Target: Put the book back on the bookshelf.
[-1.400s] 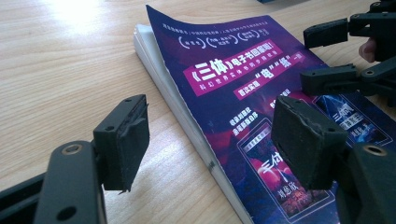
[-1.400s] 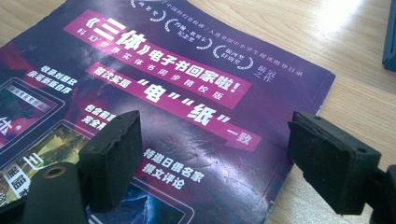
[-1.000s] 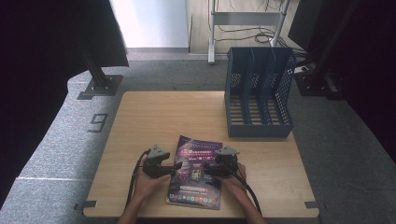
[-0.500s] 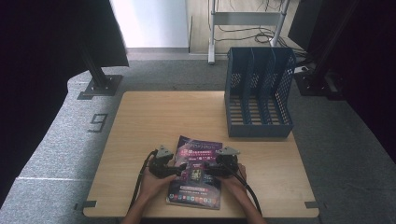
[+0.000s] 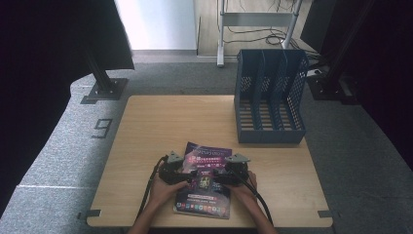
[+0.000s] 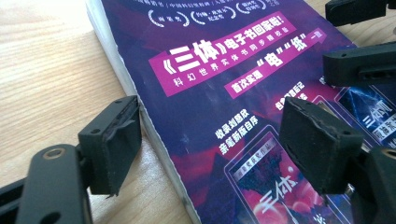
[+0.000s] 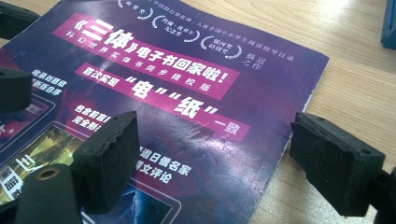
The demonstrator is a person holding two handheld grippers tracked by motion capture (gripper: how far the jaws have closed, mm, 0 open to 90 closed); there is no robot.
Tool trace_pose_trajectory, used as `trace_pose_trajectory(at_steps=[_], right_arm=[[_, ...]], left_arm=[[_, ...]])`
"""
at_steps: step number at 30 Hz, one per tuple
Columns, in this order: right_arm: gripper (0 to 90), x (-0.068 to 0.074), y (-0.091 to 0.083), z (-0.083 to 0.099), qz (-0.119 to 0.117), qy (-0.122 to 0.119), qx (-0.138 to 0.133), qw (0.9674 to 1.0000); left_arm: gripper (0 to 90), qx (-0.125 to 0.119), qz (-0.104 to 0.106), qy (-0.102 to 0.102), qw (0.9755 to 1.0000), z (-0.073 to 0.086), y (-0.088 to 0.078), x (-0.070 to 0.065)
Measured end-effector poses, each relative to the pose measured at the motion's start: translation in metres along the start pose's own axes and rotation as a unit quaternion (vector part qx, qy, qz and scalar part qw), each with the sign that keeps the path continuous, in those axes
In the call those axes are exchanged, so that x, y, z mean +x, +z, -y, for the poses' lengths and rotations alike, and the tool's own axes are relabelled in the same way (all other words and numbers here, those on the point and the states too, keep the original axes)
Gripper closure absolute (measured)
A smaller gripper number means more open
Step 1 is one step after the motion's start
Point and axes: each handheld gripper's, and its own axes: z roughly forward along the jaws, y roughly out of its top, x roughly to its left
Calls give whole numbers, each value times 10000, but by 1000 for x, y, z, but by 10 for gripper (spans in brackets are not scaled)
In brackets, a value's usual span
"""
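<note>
While the purple book (image 5: pixel 204 183) lay near the table's (image 5: pixel 160 122) front edge, both the left gripper (image 6: pixel 210 140) and right gripper (image 7: pixel 212 158) straddled its side edges (jaws apart); the far tabletop lay bare.

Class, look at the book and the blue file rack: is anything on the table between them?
Nothing visible. The book lies flat near the front edge, the rack stands at the far right corner, and bare table lies between. Both grippers, left and right, are open at the book's edges.
</note>
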Motion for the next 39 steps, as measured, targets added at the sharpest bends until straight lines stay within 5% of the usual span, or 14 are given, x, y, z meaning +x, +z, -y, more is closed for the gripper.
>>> trace_pose_trajectory(at_steps=[19,24,31,39], right_arm=[[158,0,0,0,8,0,-14,10000],[159,0,0,1,13,6,-14,10000],[160,1,0,1,21,13,-15,10000],[161,1,0,1,25,14,-15,10000]], left_arm=[[206,-5,69,-235,9997,0,1,2],[239,-80,181,-518,9985,1,-1,6],[273,-190,168,-517,9983,0,-6,4],[289,-323,424,-580,9969,-2,-12,8]])
